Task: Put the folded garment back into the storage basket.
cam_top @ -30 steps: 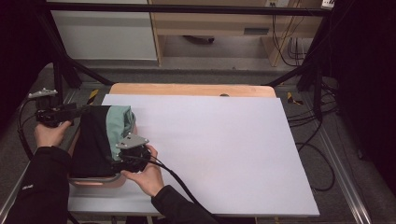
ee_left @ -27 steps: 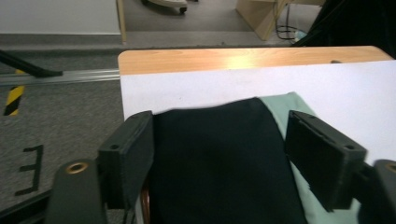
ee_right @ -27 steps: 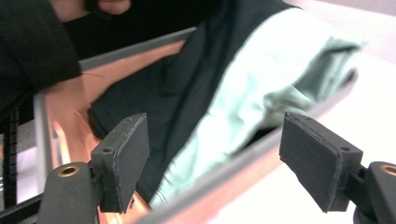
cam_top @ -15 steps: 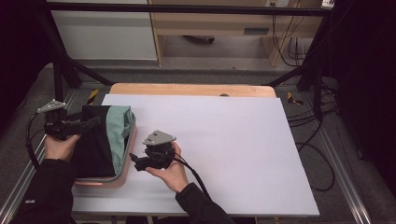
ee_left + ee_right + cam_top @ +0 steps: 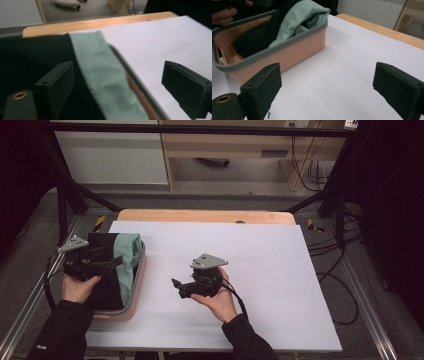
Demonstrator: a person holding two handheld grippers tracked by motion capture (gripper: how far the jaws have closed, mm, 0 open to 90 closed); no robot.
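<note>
A pink bin with a grey rim stands at the table's left edge. Folded black cloth and pale green cloth lie in it. My left gripper hovers over the bin, above the black cloth and the green cloth. Its jaws have just been opening and stand open with nothing between them. My right gripper is over the white tabletop, right of the bin and pointing at its wall. Its jaws have also just been opening and hold nothing.
The white sheet covers a wooden table, which is bare to the right of the bin. A black frame stands around the table, with cables on the floor at the right. A hand shows behind the bin.
My right gripper has drawn away from the bin, rightward onto the white sheet. My left gripper has shifted nearer and rightward over the bin. The cloth stays in the bin.
</note>
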